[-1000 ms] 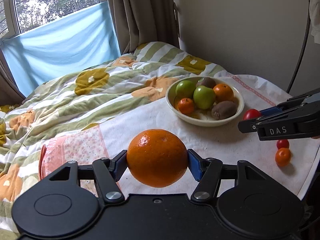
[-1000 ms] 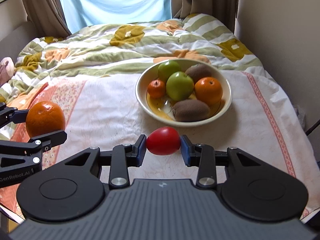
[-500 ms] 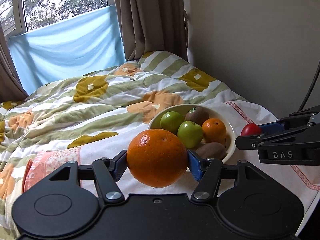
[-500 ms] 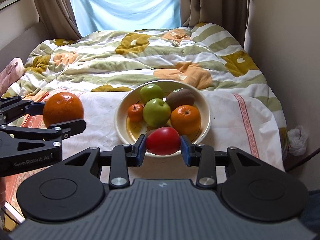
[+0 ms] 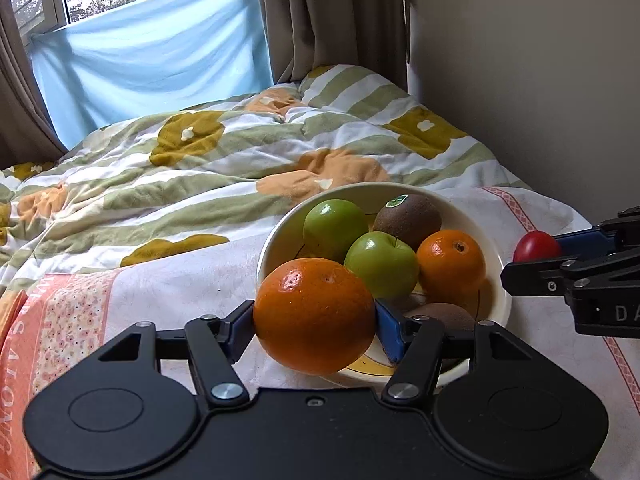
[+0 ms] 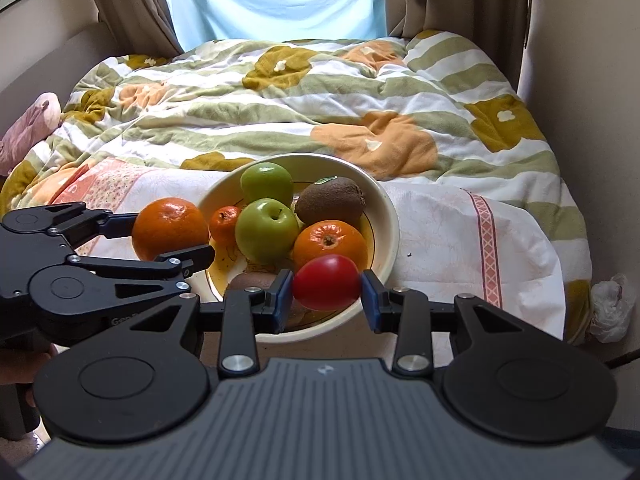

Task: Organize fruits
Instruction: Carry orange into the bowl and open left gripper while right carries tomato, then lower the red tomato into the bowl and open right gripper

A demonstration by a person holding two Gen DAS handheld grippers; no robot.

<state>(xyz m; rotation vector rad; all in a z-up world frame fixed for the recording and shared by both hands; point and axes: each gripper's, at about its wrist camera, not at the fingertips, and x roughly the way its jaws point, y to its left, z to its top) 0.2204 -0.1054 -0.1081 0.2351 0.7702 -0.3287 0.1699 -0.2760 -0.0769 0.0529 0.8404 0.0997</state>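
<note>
My left gripper (image 5: 315,322) is shut on a large orange (image 5: 314,316), held over the near left rim of the cream bowl (image 5: 280,236). From the right wrist view the same orange (image 6: 170,228) hangs at the bowl's (image 6: 388,216) left edge in the left gripper (image 6: 170,230). My right gripper (image 6: 325,292) is shut on a small red tomato (image 6: 326,282) above the bowl's near rim; it shows as a red tomato (image 5: 536,246) at the bowl's right. The bowl holds two green apples (image 6: 266,230), kiwis (image 6: 330,200), an orange (image 6: 330,242) and a small tangerine (image 6: 224,222).
The bowl stands on a white cloth with pink borders (image 6: 486,236) over a bed. A green, orange and mustard flowered quilt (image 6: 280,100) lies behind it. A wall (image 5: 540,80) runs along the right, curtains and a window with blue fabric (image 5: 152,60) stand at the back.
Both grippers have moved in toward the bowl, each with its fruit still gripped. The bowl looms larger and closer, and the loose tomatoes on the cloth have left the left view.
</note>
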